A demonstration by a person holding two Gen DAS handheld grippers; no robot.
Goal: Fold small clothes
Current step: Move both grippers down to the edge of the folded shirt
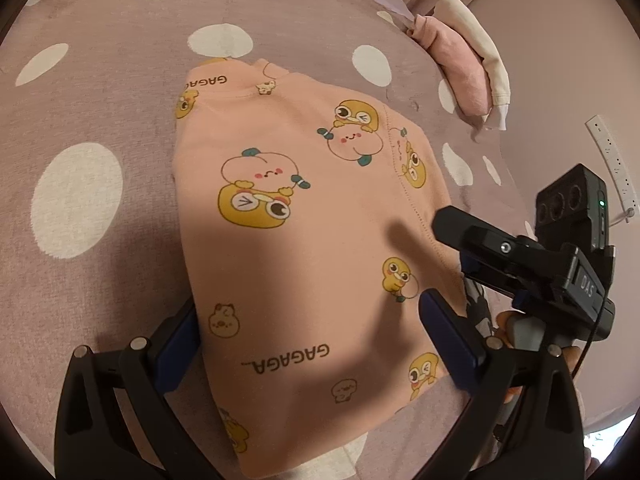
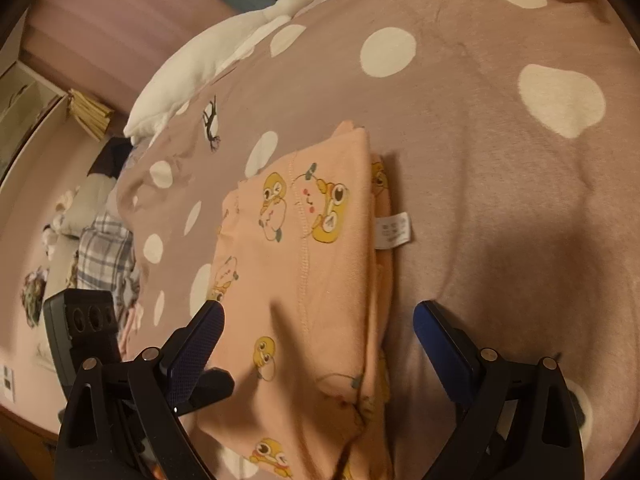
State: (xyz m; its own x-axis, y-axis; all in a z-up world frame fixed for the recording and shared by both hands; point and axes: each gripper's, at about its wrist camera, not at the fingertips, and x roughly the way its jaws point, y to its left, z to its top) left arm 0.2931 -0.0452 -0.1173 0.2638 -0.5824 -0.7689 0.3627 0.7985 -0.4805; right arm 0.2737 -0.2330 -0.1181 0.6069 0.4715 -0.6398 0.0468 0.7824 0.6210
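Observation:
A peach garment [image 1: 304, 216] printed with yellow ducks and "GAGAGA" lies folded flat on the dotted mauve bedspread [image 1: 100, 92]. My left gripper [image 1: 314, 338] hangs open over its near end, one finger on each side, holding nothing. In the left wrist view my right gripper [image 1: 456, 242] reaches in from the right over the garment's right edge. The right wrist view shows the garment [image 2: 320, 280] lengthwise, with its layered folded edge and a white care label [image 2: 394, 230] on the right. My right gripper [image 2: 320, 340] is open above it, with no cloth between its fingers.
A stack of folded pink and cream clothes [image 1: 468, 76] sits at the far right of the bed. Behind it a white power strip [image 1: 612, 160] lies by the wall. A white plush goose [image 2: 224, 48] lies at the bed's far edge. Plaid fabric [image 2: 108, 252] lies off the bed's left side.

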